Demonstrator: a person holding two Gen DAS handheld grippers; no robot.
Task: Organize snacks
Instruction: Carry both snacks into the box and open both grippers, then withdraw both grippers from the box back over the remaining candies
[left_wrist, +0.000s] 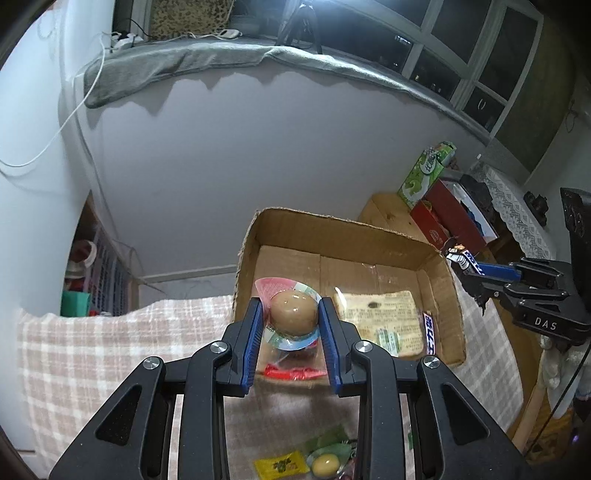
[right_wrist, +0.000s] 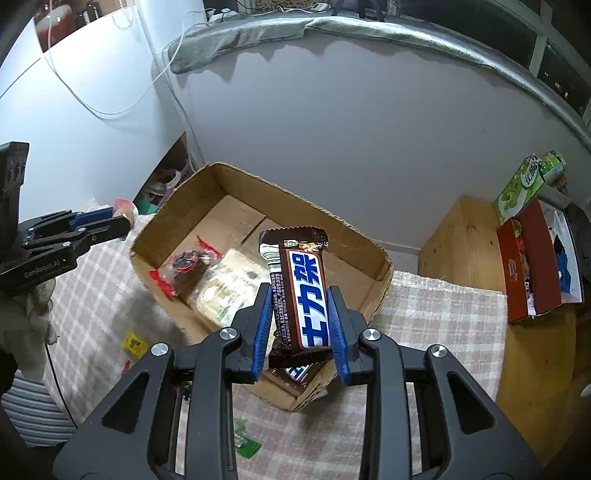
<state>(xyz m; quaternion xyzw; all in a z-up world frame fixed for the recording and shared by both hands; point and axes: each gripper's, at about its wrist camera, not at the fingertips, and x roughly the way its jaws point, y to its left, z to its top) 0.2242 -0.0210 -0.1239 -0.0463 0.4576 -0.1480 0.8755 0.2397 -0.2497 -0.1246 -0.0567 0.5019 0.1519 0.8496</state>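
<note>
Your left gripper (left_wrist: 290, 314) clamps a packed egg (left_wrist: 294, 311) over the box (left_wrist: 448, 291); your right gripper (right_wrist: 299, 321) clamps a chocolate bar (right_wrist: 301, 291) above that box.

Brown cardboard box (right_wrist: 369, 291), pink-and-white checked cloth (right_wrist: 436, 314), brown-and-blue candy bar (right_wrist: 303, 295)

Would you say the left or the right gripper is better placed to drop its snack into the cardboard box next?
Right, probably: its chocolate bar already hangs over the cardboard box, while the left gripper's packaged egg sits at the near wall.
</note>
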